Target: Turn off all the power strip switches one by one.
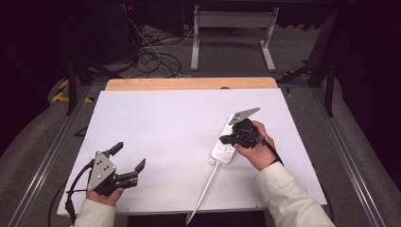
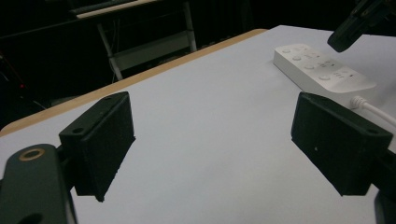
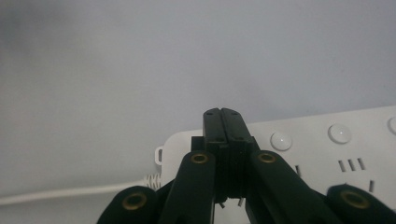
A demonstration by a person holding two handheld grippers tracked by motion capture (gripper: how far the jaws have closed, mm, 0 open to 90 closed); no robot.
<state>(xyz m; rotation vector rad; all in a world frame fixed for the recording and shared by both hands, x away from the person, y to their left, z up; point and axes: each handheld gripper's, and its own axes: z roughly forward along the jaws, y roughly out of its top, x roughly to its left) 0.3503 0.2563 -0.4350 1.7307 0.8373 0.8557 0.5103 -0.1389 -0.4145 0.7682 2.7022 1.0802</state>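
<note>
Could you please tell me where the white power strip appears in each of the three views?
High view: the power strip lies right of centre on the table, under the right hand-held gripper.
Left gripper view: upper right, beyond the right jaw.
Right gripper view: lower right, behind the closed jaws.
Shared landmark: its white cord, leaving the strip's end.

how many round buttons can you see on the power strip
4 on the power strip in the left gripper view, in a row along its far edge. The right tool hovers over the far end, so more may be hidden.
</note>
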